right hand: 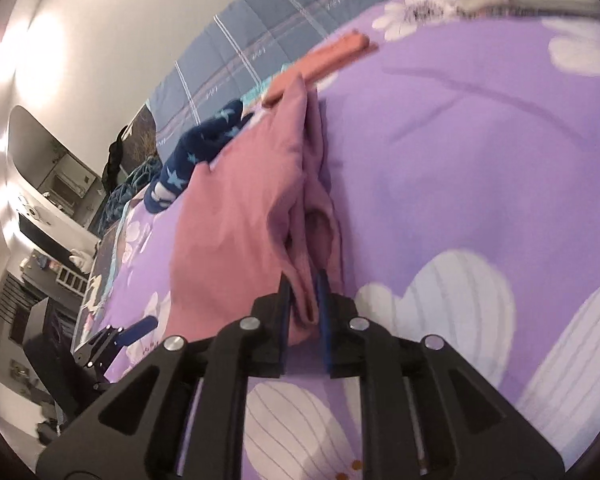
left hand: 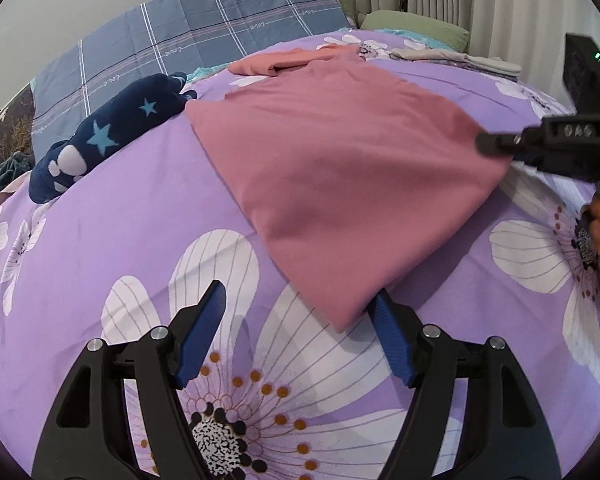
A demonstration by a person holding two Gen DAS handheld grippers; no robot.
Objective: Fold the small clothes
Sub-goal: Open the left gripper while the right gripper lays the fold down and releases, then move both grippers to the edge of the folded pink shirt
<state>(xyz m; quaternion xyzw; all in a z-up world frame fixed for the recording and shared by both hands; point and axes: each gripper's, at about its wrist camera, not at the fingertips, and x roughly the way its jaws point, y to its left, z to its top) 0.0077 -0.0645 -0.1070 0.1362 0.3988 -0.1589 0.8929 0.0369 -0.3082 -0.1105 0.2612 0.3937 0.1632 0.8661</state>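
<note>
Bedspread point(left hand: 100, 248) left of pink garment point(left hand: 340, 152) bare; navy plush point(left hand: 112, 132) beyond.
</note>
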